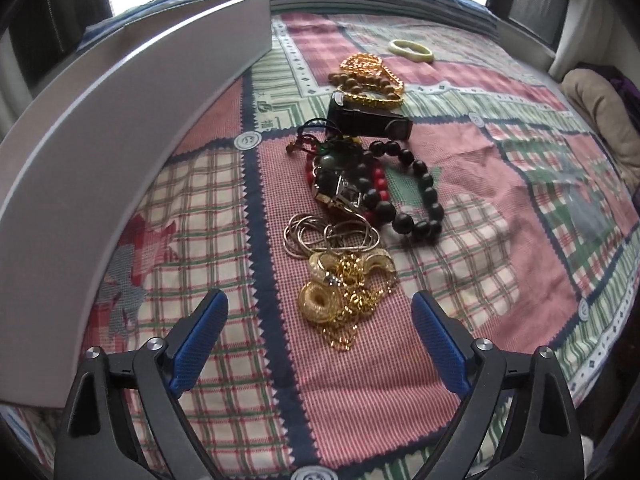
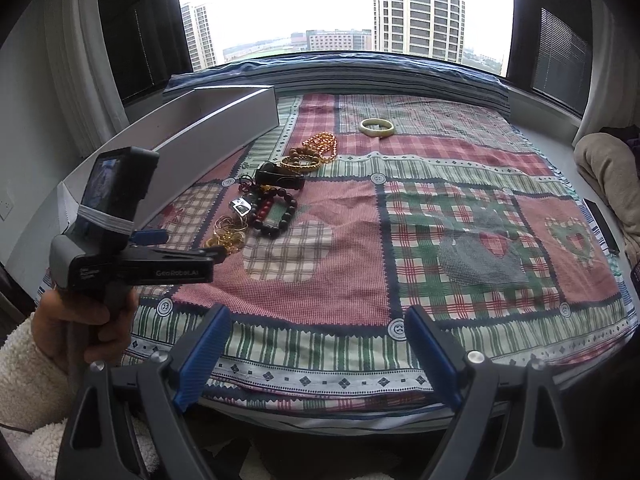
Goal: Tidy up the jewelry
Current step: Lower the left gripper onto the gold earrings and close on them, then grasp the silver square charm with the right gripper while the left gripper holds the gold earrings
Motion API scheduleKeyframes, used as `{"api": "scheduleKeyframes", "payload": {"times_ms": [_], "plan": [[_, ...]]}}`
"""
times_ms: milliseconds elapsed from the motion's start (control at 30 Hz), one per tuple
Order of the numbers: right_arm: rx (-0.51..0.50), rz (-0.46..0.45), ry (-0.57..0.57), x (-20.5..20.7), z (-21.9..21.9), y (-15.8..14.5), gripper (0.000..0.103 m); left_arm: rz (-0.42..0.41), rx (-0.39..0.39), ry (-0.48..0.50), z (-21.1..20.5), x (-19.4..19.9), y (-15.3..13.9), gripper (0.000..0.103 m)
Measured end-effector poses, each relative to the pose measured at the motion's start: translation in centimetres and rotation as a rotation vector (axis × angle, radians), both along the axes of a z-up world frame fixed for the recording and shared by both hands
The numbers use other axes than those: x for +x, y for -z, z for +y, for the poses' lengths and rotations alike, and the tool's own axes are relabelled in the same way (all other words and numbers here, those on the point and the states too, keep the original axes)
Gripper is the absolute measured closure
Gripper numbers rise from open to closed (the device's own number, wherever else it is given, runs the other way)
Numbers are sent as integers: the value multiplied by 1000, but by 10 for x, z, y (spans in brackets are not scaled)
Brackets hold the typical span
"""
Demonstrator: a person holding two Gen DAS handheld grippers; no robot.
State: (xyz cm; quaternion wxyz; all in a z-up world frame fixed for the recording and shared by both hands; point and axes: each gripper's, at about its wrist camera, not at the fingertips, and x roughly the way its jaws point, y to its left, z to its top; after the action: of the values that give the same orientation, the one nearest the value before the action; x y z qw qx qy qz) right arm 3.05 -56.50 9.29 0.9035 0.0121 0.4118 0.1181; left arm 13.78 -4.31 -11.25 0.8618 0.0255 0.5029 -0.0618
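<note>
Patchwork quilt (image 1: pixel 500 168) beneath us, our left gripper (image 1: pixel 320 320) gaping over nothing just short of the gold chains (image 1: pixel 344 300), our right gripper (image 2: pixel 316 340) parted well behind them, grey box (image 1: pixel 120 120) left of them.

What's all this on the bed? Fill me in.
A person is sorting jewelry with two handheld grippers. The left gripper, jaws open, hangs over the gold chains at the near end of the jewelry pile and grips nothing yet. The right gripper is open and empty over the patchwork cloth. A pale bangle lies apart, and a white box stands at the left.
</note>
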Motion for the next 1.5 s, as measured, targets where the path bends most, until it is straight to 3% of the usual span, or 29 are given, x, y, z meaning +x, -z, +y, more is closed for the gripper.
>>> {"api": "scheduleKeyframes", "payload": {"times_ms": [100,133,167,233,267,300,367,533,667,833,900,967,1033,1133,1200,1233,1267,1300,1333,1367,1433,1500], "plan": [[10,9,9,4,-6,3,13,-5,17,0,-2,4,8,19],[13,11,13,5,-8,4,13,-19,4,7,-2,2,6,34],[15,11,16,6,-10,4,13,-33,-5,20,-2,-2,4,61],[21,15,26,9,-13,6,13,-34,-19,36,0,-8,-3,71],[24,18,29,11,-14,7,13,-39,-37,35,3,-10,-8,93],[28,22,32,13,-15,8,13,-31,-69,40,7,-13,-13,97],[33,24,33,14,-16,9,13,-15,-138,19,18,-17,-22,98],[31,27,25,15,-11,9,13,-30,-200,-30,46,-38,-39,98],[38,43,13,18,-4,10,13,-68,-177,-31,57,-49,-48,96],[39,58,-22,18,14,10,13,-17,-164,10,49,-40,-29,93],[35,61,-38,15,20,10,13,10,-175,20,43,-34,-20,75],[22,57,-48,12,24,9,13,-7,-153,17,36,-27,-16,33],[19,62,-45,13,24,10,13,-44,-104,30,26,-20,-14,25],[28,68,-38,15,21,11,13,-29,-20,65,7,-3,-4,18],[29,68,-37,15,20,11,13,10,4,69,0,5,7,20],[30,67,-36,15,20,11,13,-15,13,63,-1,4,6,30],[31,65,-34,15,19,11,13,-33,-2,68,0,1,3,64],[31,63,-31,15,17,11,13,-32,-33,73,3,0,0,74],[30,61,-26,15,15,11,13,-9,-80,68,9,1,-2,75],[29,60,-19,15,14,11,13,3,-124,58,16,0,-5,85],[36,67,-9,18,10,13,13,-17,-157,47,26,-6,-18,92],[45,71,-3,19,8,14,13,-31,-199,39,36,-13,-33,92]]}}
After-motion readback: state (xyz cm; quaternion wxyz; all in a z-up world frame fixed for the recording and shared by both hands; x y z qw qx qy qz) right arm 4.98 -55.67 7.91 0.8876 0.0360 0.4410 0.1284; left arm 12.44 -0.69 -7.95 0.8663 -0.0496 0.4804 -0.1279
